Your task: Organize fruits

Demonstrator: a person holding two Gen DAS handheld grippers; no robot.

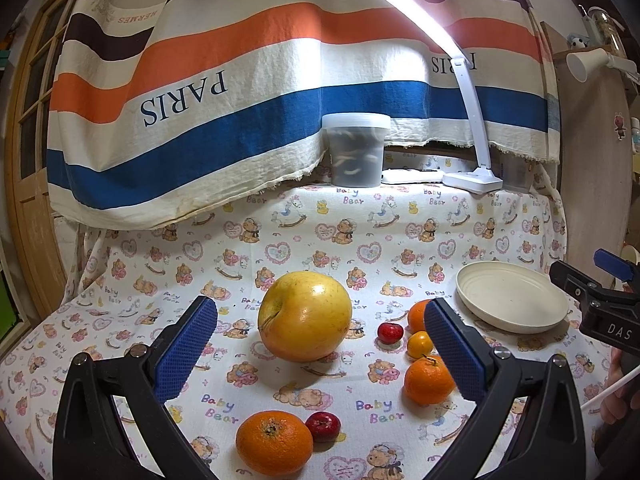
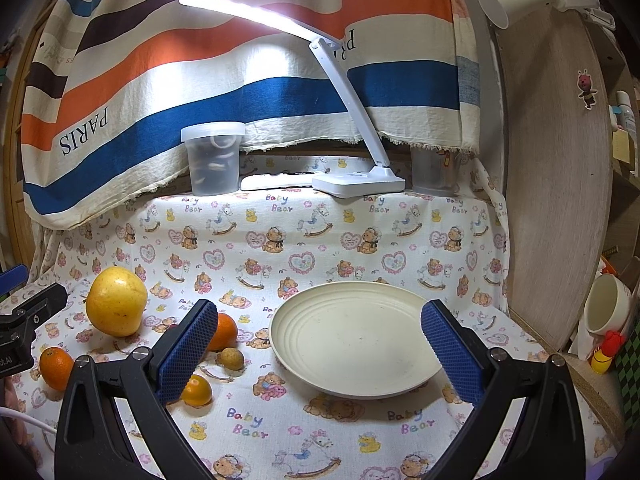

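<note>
In the left wrist view a big yellow apple (image 1: 306, 316) rests on the bear-print cloth, just ahead of and between the blue fingers of my open left gripper (image 1: 320, 308). Near the bottom lie an orange (image 1: 274, 442) and a small red fruit (image 1: 323, 426). To the right lie a second orange (image 1: 428, 380), a small yellow-orange fruit (image 1: 420, 344) and another red fruit (image 1: 390, 333). A cream plate (image 2: 352, 344) holds nothing; my open right gripper (image 2: 320, 312) hovers over its near rim. The apple (image 2: 116, 302) and a small brown fruit (image 2: 231, 359) lie to its left.
A lit white desk lamp (image 2: 358, 182) and a lidded plastic tub (image 2: 212, 160) stand at the back under a striped hanging cloth (image 1: 224, 92). A wooden panel (image 2: 560, 200) walls the right side, with a mug (image 2: 608, 308) beyond it. A white cable (image 2: 24, 416) runs at the lower left.
</note>
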